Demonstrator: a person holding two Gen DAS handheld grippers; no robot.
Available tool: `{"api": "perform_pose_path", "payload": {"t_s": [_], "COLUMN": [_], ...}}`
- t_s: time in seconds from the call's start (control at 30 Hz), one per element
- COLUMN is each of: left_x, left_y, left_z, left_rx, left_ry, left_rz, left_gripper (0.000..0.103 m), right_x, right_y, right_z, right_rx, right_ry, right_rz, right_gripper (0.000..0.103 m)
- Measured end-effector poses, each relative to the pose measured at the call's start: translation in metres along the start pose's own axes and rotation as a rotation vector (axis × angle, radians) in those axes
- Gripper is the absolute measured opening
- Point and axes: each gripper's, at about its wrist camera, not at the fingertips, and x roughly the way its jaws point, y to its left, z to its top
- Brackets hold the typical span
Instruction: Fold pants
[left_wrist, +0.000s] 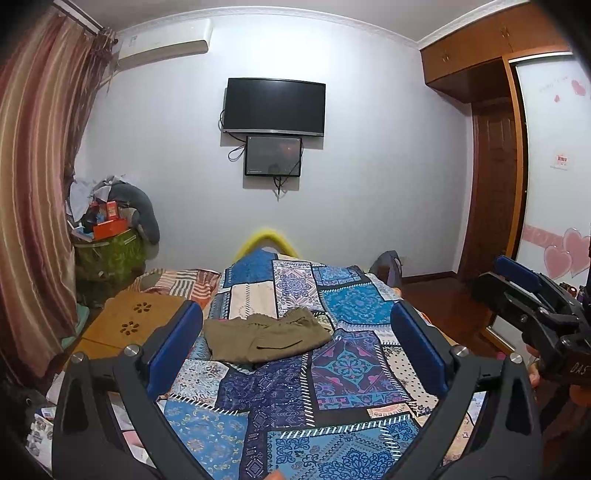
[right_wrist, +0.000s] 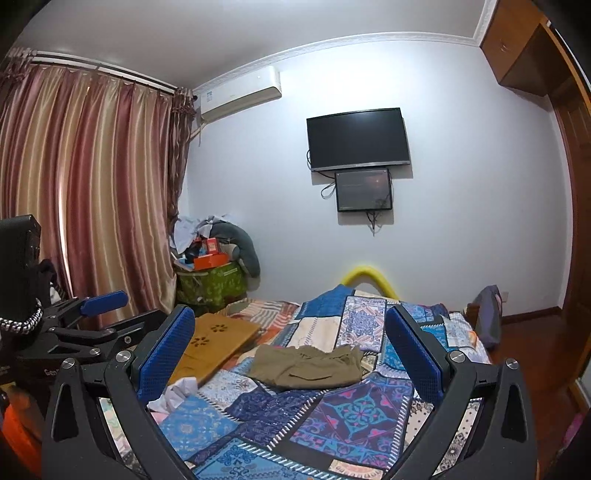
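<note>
Olive-green pants (left_wrist: 264, 338) lie folded into a compact bundle on a blue patchwork quilt (left_wrist: 295, 413) on the bed. They also show in the right wrist view (right_wrist: 308, 365). My left gripper (left_wrist: 295, 339) is open and empty, held back above the quilt, with the pants seen between its blue pads. My right gripper (right_wrist: 290, 347) is open and empty too, well short of the pants. The right gripper also shows at the right edge of the left wrist view (left_wrist: 524, 295).
A wooden lap board (right_wrist: 210, 343) lies on the bed left of the pants, with crumpled white paper (right_wrist: 173, 395) near it. A cluttered green basket (left_wrist: 110, 254) stands by the curtain. A TV (left_wrist: 275, 105) hangs on the far wall. A wardrobe (left_wrist: 546, 166) is at right.
</note>
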Motion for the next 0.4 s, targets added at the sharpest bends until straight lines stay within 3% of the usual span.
{"api": "perform_pose_path", "payload": {"t_s": [0.4], "left_x": [0.0004], "left_y": [-0.0047], "left_z": [-0.0010], "left_rx": [0.023], "left_ry": [0.008], "left_rz": [-0.019], "left_gripper": [0.103], "right_x": [0.0009], "right_y": [-0.0025], "right_z": [-0.0002], "right_rx": [0.011], "right_ry": [0.005], "right_rz": [-0.002], "right_gripper": [0.102]}}
